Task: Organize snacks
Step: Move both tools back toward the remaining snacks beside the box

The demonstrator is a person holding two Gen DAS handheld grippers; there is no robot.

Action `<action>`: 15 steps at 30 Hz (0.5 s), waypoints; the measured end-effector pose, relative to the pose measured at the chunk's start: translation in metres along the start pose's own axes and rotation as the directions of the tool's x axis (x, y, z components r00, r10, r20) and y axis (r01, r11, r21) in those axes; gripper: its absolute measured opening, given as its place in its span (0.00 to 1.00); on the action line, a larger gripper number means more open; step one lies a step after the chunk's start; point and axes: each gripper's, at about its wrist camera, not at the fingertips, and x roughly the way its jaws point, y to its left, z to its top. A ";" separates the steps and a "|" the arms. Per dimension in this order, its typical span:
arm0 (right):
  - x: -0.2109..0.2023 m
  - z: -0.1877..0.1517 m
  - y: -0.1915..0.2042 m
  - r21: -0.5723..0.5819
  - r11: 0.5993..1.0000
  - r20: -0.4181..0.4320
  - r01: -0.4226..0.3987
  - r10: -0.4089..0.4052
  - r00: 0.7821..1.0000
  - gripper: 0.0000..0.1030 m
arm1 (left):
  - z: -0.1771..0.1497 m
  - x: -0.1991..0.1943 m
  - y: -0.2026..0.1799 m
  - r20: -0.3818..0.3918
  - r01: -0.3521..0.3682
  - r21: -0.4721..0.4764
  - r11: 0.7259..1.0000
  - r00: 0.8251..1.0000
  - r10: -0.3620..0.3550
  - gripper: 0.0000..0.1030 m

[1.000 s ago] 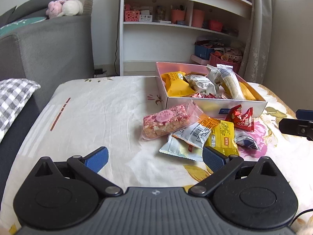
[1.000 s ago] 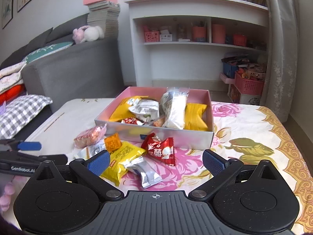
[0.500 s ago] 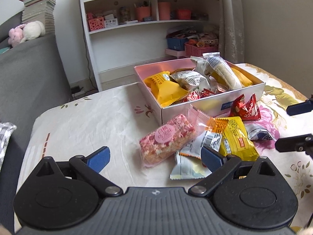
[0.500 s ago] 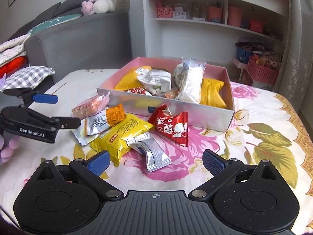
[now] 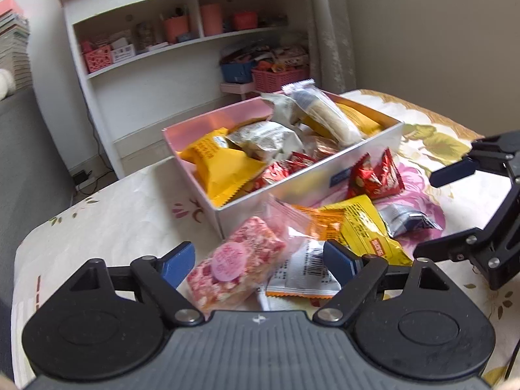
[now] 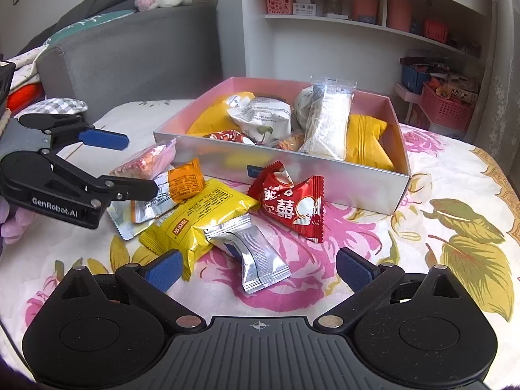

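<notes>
While wide open, left gripper (image 5: pixel 256 258) sits around pink bar (image 5: pixel 235 265), near left of box (image 5: pixel 367 149). Right gripper (image 6: pixel 256 268), wide too, near silver pack (image 6: pixel 256 253). Picking step. Next: squeeze bar, lift into box.

"GenRobot.AI" is printed in white on the black body of the left claw (image 6: pixel 139 165). The red candy packet (image 6: pixel 292 203) carries the white character "囍". Print on the yellow packet (image 6: pixel 198 219) is too small to read.

Grey sofa (image 6: pixel 130 55), white shelf (image 6: pixel 325 42)
</notes>
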 end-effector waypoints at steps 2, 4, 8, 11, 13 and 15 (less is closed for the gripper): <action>0.002 0.000 -0.001 0.002 1.000 -0.006 0.000 0.000 1.000 0.97 | 0.000 0.002 -0.001 -0.025 0.014 0.005 1.000 1.000 -0.014 0.80; 0.003 0.001 -0.003 0.003 1.000 -0.007 0.004 -0.004 1.000 0.97 | 0.000 0.000 -0.002 -0.034 0.014 0.015 1.000 0.999 -0.014 0.78; 0.003 0.003 -0.006 0.006 1.000 0.005 0.014 -0.014 1.000 0.96 | 0.000 -0.008 -0.002 -0.052 0.034 0.015 0.999 0.998 -0.034 0.71; 0.004 0.004 -0.007 0.009 1.000 0.008 0.021 -0.021 1.000 0.93 | -0.001 -0.012 -0.002 -0.068 0.057 0.033 0.998 0.996 -0.054 0.67; 0.005 0.005 -0.006 0.010 1.000 0.009 0.024 -0.024 1.000 0.91 | -0.001 -0.013 -0.001 -0.074 0.066 0.032 0.997 0.995 -0.063 0.64; 0.005 0.006 -0.005 0.005 1.000 0.009 0.024 -0.024 1.000 0.89 | 0.000 -0.013 0.003 -0.072 0.068 0.013 0.998 0.995 -0.067 0.62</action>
